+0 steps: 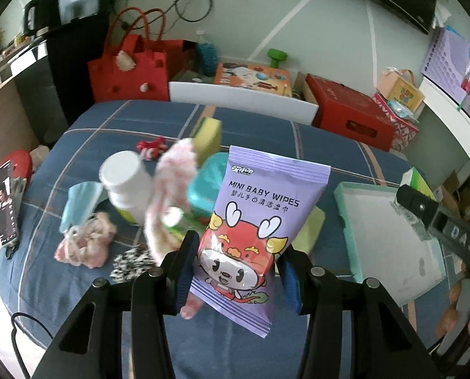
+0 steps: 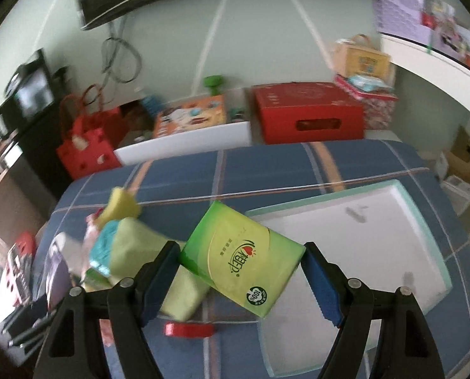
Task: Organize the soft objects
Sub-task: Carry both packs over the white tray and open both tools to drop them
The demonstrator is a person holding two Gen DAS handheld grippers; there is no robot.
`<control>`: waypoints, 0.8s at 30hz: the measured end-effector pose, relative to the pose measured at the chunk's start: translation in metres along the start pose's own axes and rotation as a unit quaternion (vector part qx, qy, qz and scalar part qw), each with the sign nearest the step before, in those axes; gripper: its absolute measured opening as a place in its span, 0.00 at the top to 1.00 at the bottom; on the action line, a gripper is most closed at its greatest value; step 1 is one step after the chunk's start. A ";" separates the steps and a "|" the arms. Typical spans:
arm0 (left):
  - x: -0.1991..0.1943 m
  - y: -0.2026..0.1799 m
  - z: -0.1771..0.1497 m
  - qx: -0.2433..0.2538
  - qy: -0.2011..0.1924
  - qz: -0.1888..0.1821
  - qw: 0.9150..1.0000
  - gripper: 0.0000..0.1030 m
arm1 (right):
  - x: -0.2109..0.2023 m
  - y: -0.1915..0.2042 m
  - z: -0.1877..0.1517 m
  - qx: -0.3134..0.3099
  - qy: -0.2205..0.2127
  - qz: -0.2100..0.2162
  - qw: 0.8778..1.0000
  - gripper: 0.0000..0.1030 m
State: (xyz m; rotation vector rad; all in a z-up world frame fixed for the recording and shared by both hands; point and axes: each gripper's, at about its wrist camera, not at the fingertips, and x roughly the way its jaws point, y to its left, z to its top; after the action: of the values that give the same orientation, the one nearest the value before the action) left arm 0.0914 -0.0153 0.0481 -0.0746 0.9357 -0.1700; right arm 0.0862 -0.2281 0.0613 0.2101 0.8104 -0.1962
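A: Left wrist view first: the left gripper [image 1: 238, 271] is clamping a purple pack of baby wipes [image 1: 254, 240] between its blue pads, and the pack is standing upright, lifted clear of the blue plaid cloth [image 1: 250, 129]. What is sitting around the white tray [image 1: 389, 237]?

B: Left of the white tray, on the cloth, a heap is lying: a white bottle [image 1: 124, 180], a teal tub [image 1: 208, 183], a yellow sponge [image 1: 208, 137], a blue face mask [image 1: 80, 203], a pink scrunchie [image 1: 86, 246] and a black-and-white one [image 1: 130, 263]. Something pink and fluffy [image 1: 168, 195] is showing just left of the wipes, though it is blurring too much for me to say whether it is hanging or lying.

A: And the other hand?

B: The right gripper [image 2: 241, 278] is gripping a green tissue pack [image 2: 241, 259] across its width, tilted, held just above the near left corner of the white tray [image 2: 393, 221]. Its tip is also showing beyond the tray's far right edge in the left view.

A: Below it?

B: A light green cloth [image 2: 134, 246] is lying left of the tray, and a red ring [image 2: 189, 328] is sitting on the cloth near the tray's front left corner.
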 end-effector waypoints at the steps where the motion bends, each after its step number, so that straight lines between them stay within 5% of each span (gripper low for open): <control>1: 0.001 -0.005 0.000 0.004 0.000 -0.002 1.000 0.52 | 0.002 -0.007 0.003 0.009 0.002 -0.008 1.000 0.22; 24: 0.036 -0.104 0.009 0.066 0.015 -0.046 0.997 0.51 | 0.038 -0.121 0.009 0.101 0.035 -0.128 0.986 0.22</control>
State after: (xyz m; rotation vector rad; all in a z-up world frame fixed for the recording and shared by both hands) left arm 0.1076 -0.1236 0.0392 0.0066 0.9483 -0.3192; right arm 0.0876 -0.3499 0.0268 0.3052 0.8875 -0.5174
